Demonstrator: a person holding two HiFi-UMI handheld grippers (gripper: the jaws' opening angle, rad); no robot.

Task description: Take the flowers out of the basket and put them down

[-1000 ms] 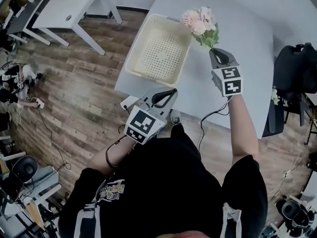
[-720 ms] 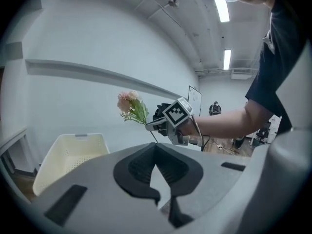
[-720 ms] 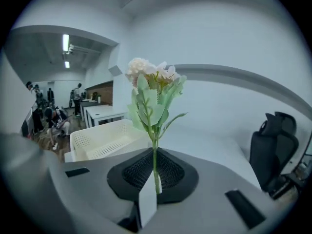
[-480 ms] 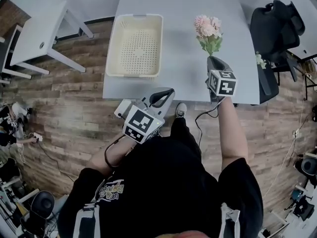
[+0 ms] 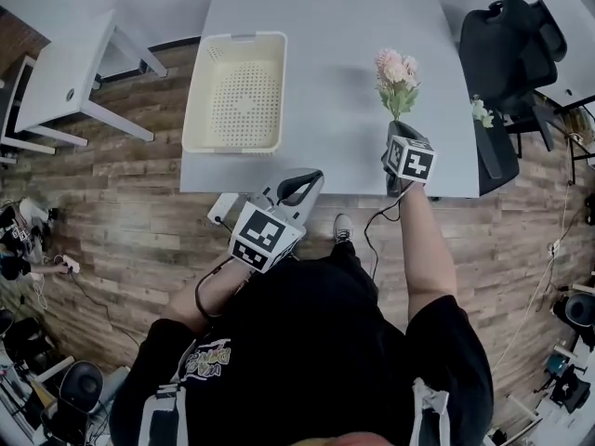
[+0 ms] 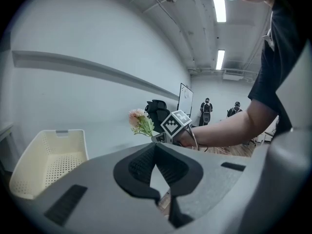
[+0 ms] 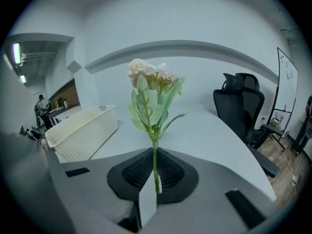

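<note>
Pink and cream flowers (image 5: 396,71) stand upright in the right claw (image 5: 398,130), whose two jaws are closed on the thin green stem. The right gripper view shows that stem running straight up from between the dark ribbed pads (image 7: 139,172), with serrated leaves and pale blossoms above. The flowers are out of the basket (image 5: 236,96) and held over the right part of the table (image 5: 325,82), toward its near edge. No view shows whether the stem's lower end touches the tabletop.

The basket is cream plastic with a perforated floor and walls. It sits on the left part of the table, well apart from the flowers, and nothing lies in it.

The left claw (image 5: 302,186) hangs nearer the person, off the near edge of the table and over the wooden floor (image 5: 139,221). In the left gripper view its jaws are together at the tips with nothing between them. Past them that view looks across the table to the basket on the left and the held flowers on the right.

A black office chair (image 5: 507,40) stands off the right end of the table. A second table (image 5: 65,72), small and white, stands on the floor to the far left.
</note>
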